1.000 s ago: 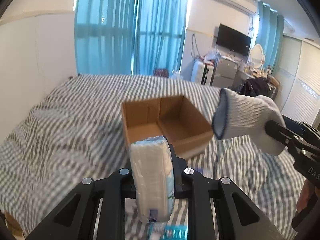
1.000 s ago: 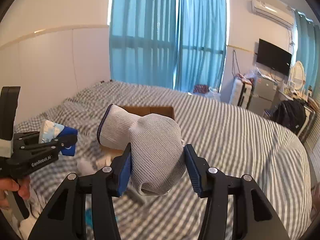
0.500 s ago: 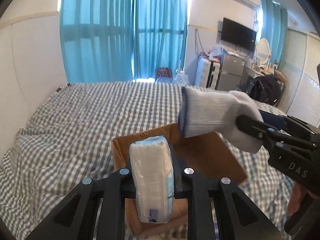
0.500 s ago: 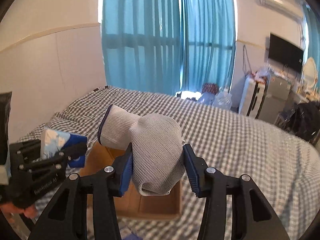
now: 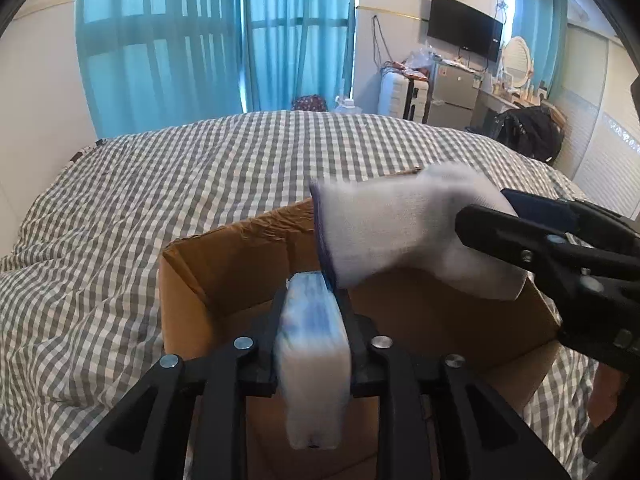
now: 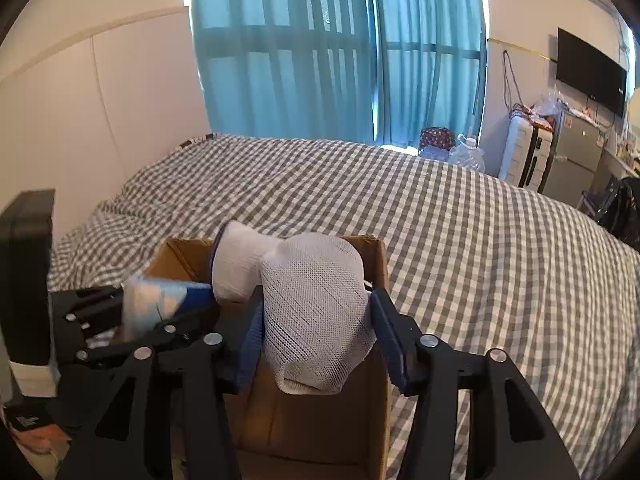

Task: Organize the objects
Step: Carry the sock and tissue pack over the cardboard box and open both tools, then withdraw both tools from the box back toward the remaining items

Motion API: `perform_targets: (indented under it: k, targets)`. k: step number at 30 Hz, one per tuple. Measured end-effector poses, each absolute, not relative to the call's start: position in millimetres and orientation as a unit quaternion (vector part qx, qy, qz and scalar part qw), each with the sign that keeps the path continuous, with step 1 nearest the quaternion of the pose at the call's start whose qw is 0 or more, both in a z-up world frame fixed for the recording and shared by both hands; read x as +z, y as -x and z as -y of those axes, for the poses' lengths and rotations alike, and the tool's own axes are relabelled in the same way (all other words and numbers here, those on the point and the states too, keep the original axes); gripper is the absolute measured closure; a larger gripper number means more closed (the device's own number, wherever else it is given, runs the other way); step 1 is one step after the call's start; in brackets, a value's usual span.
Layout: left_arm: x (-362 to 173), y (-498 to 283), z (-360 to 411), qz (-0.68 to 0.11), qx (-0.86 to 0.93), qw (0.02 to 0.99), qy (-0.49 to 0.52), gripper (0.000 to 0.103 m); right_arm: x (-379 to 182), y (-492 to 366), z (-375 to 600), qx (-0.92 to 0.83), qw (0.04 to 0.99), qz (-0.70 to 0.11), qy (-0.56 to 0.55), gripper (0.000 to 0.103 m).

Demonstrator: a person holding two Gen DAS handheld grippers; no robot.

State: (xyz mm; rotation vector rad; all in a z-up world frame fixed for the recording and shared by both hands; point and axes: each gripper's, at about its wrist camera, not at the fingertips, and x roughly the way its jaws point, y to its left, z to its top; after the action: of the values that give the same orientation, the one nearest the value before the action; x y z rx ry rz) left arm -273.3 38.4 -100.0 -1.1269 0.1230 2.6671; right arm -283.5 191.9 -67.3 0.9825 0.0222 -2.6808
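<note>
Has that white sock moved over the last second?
Yes. In the left wrist view the white sock, held by the right hand-held gripper, has come left and down over the cardboard box.

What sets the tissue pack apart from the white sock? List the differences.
The tissue pack is a flat, stiff block in clear wrap with blue print; the white sock is soft knit with a dark cuff. The pack stands on edge in the left claw; the sock droops sideways from the right claw. Both are held over the open cardboard box.
</note>
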Motion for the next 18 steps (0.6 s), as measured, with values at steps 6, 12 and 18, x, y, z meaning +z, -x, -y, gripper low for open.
perform_targets:
  k: [6, 12, 18]
  targets:
    - [-77, 251, -30, -0.039, 0.928, 0.104, 0.355, 0.024, -44, 268, -193, -0.939, 0.144, 0.004, -0.313, 0.029]
    - [-36, 214, -9, -0.017, 0.937, 0.079, 0.339, 0.015, -1, 228, -204, -0.948, 0.141, -0.001, -0.285, 0.027]
    - [5, 158, 11, -0.006, 0.952, 0.049, 0.301, 0.005, 51, 161, -205, -0.959, 0.136, -0.057, -0.242, 0.017]
